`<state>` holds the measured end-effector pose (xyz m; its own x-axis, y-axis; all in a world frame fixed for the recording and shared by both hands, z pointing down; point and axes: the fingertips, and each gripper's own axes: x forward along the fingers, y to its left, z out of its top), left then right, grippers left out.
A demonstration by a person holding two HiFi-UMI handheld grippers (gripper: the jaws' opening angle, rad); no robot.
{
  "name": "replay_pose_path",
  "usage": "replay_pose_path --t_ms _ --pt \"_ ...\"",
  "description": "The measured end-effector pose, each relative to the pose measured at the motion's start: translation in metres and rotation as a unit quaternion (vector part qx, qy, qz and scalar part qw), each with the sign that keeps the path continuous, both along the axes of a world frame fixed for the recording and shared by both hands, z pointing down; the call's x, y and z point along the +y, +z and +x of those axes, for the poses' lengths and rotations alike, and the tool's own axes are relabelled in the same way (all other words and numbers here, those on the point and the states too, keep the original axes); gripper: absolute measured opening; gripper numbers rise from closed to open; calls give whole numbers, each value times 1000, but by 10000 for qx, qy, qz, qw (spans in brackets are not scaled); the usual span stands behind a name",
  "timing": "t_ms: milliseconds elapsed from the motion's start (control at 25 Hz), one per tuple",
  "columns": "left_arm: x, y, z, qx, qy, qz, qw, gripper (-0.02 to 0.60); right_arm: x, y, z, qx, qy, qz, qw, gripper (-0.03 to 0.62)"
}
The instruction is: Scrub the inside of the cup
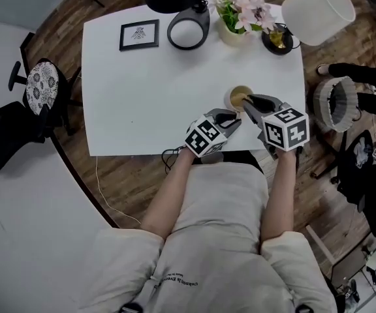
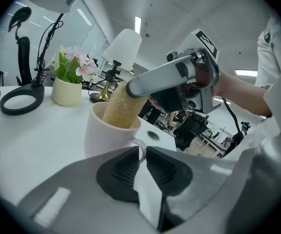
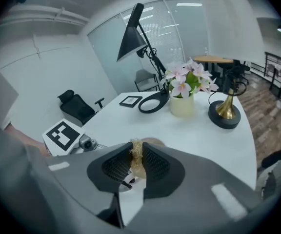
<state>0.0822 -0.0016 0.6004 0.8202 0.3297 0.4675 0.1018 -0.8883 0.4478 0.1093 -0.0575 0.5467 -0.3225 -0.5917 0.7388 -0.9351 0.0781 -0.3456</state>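
Right tool (image 3: 137, 155) holds a scrubber (image 2: 121, 108) down in the cup (image 2: 106, 133).
Its jaws are clamped tight on the tan scrubber's top. The left tool (image 2: 141, 152), at the cup's 7 o'clock, is pinched onto the handle (image 2: 140, 145). The cup stands on the white surface (image 1: 149, 96), near its 5 o'clock corner, with a flower pot (image 1: 229, 36) at 12 o'clock.
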Motion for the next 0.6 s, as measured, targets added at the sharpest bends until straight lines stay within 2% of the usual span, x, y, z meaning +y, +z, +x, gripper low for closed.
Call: replay_pose_path --t_ms 240,600 --pt "2 0 4 -21 106 -145 9998 46 -12 23 -21 876 -943 -200 9915 87" --pt "1 -1 7 35 226 -163 9996 46 -20 39 -20 1333 -1347 -244 9816 87"
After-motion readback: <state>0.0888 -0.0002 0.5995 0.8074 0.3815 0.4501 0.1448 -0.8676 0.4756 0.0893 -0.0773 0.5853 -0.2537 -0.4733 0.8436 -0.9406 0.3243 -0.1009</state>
